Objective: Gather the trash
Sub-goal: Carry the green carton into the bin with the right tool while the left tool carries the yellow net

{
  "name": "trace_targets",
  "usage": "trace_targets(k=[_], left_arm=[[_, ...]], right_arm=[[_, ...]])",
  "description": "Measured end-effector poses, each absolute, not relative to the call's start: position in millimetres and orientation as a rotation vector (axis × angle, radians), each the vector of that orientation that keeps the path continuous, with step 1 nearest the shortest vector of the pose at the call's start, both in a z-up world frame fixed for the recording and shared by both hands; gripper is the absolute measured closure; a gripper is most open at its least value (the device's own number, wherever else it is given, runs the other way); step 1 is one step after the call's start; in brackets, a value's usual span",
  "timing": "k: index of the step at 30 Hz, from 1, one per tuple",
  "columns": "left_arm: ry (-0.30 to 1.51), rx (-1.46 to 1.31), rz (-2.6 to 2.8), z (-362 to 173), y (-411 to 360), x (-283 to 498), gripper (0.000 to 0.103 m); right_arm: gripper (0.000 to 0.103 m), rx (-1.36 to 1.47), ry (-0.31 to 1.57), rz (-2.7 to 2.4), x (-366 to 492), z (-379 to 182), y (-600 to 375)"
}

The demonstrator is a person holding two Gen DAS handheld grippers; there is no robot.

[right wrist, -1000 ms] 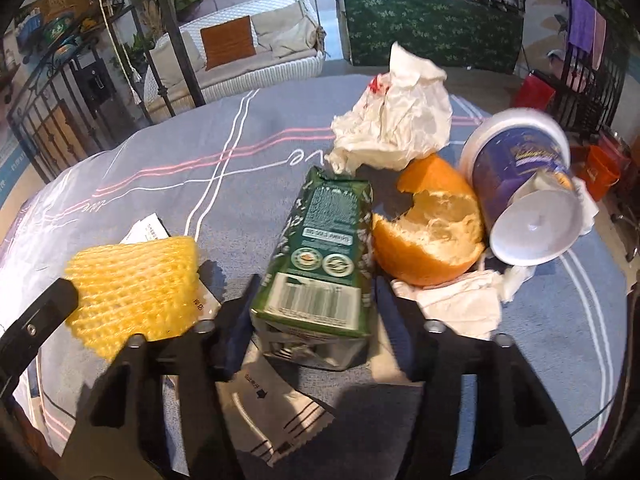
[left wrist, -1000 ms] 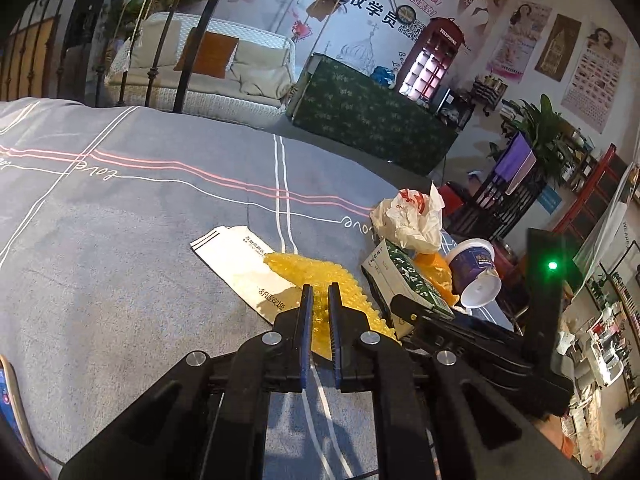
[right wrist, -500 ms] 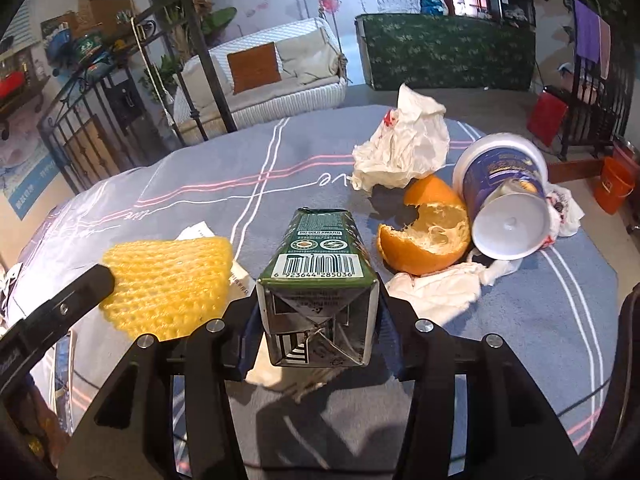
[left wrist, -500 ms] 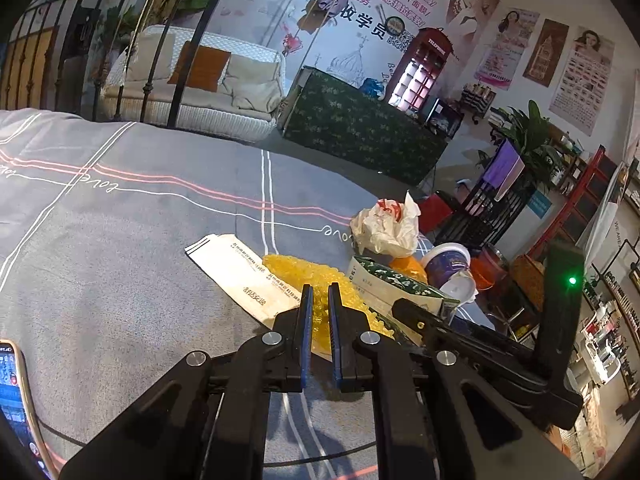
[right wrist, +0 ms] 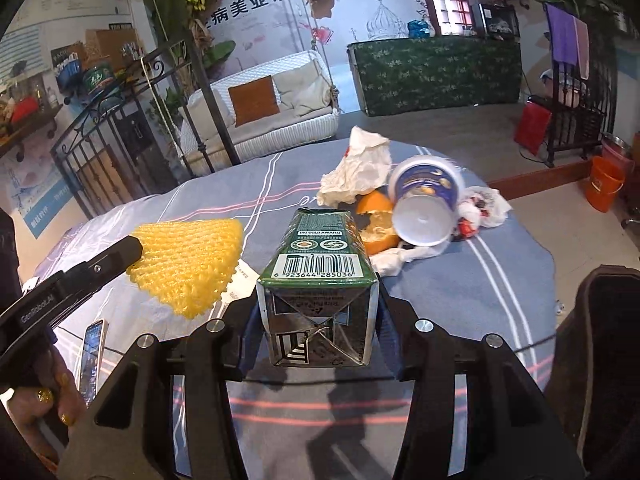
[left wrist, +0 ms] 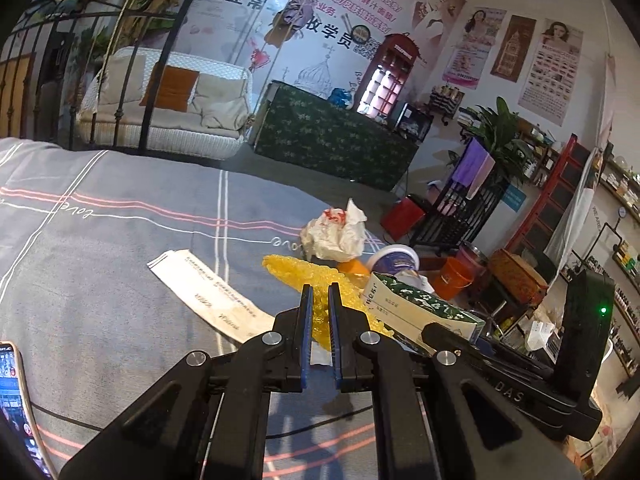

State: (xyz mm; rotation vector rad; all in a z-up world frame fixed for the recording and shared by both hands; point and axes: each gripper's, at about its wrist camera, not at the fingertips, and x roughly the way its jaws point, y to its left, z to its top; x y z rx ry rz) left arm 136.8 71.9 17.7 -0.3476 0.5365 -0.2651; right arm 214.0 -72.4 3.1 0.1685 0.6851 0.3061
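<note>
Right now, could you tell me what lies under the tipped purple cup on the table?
The purple cup leans on an orange peel, with crumpled white tissue below its open mouth. Whatever lies directly under the cup's body is hidden.

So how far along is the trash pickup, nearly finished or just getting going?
Just getting going, it seems. The left gripper holds the yellow foam net; the right gripper holds the green carton. No bin shows. On the table remain crumpled paper, orange peel, a purple cup, a plastic bag and a printed slip.
</note>
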Motion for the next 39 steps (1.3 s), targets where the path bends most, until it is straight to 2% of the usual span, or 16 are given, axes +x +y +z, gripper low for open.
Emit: trace_targets(k=[17,28,39], left_arm=[[0.552,-0.269,-0.505,22.1,-26.3,141.2,0.094],[0.601,-0.180,-0.693,19.1,-117.5,154.0,0.095],[0.617,-0.087,-0.800,14.9,-178.1,141.6,0.094]], right_arm=[[0.054,0.261,0.598,-0.045,149.7,3.8,-223.9],[0.054,0.339,0.683,-0.325,116.4,-45.5,-330.5],[0.053,0.384,0.777,-0.386,116.5,-92.5,-356.1]])
